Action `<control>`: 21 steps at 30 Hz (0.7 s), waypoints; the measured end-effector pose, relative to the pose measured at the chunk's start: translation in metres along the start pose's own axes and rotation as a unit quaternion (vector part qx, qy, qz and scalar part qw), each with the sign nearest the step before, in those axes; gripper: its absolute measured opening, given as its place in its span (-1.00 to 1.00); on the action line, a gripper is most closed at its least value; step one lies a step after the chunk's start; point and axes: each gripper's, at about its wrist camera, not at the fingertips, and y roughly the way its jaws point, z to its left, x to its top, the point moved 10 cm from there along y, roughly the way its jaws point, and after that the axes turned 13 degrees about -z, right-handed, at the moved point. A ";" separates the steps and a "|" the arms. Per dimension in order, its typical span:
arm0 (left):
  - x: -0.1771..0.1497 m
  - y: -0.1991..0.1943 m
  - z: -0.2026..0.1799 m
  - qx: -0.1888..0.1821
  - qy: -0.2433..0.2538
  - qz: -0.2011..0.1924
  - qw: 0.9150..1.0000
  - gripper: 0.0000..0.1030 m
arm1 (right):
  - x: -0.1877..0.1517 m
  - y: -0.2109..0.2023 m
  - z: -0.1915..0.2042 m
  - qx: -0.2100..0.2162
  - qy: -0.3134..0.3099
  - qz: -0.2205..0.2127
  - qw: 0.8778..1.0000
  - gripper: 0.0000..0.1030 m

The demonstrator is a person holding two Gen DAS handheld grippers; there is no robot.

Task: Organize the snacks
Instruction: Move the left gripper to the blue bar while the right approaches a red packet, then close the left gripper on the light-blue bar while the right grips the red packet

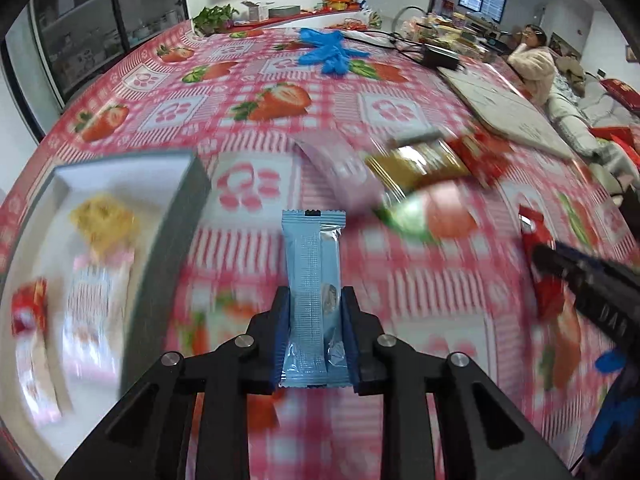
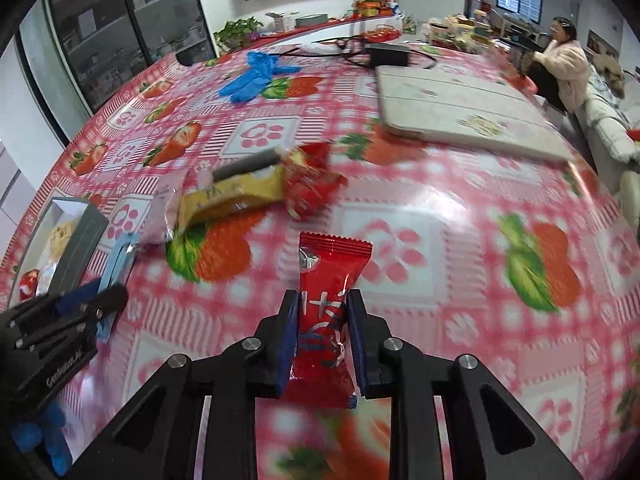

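Observation:
My left gripper (image 1: 314, 300) is shut on a light blue snack packet (image 1: 312, 280) and holds it above the tablecloth, just right of a grey box (image 1: 168, 240) that holds several snacks. My right gripper (image 2: 323, 304) is shut on a red snack packet (image 2: 326, 304) above the table. In the right wrist view the box (image 2: 76, 240) is at the far left, with the left gripper (image 2: 80, 312) and the blue packet (image 2: 120, 264) beside it. A loose pile of pink, yellow and red snacks (image 2: 248, 196) lies mid-table; it also shows in the left wrist view (image 1: 420, 164).
Blue gloves (image 1: 330, 50) lie at the far side of the strawberry tablecloth (image 1: 180, 112). A flat pale board (image 2: 460, 116) and a black adapter with cables (image 2: 388, 54) are at the back right. A person (image 2: 564, 64) sits beyond the table's right end.

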 end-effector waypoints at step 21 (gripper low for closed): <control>-0.012 -0.001 -0.015 0.003 0.032 -0.032 0.999 1.00 | -0.028 -0.027 -0.030 -0.027 -0.005 -0.004 1.000 0.83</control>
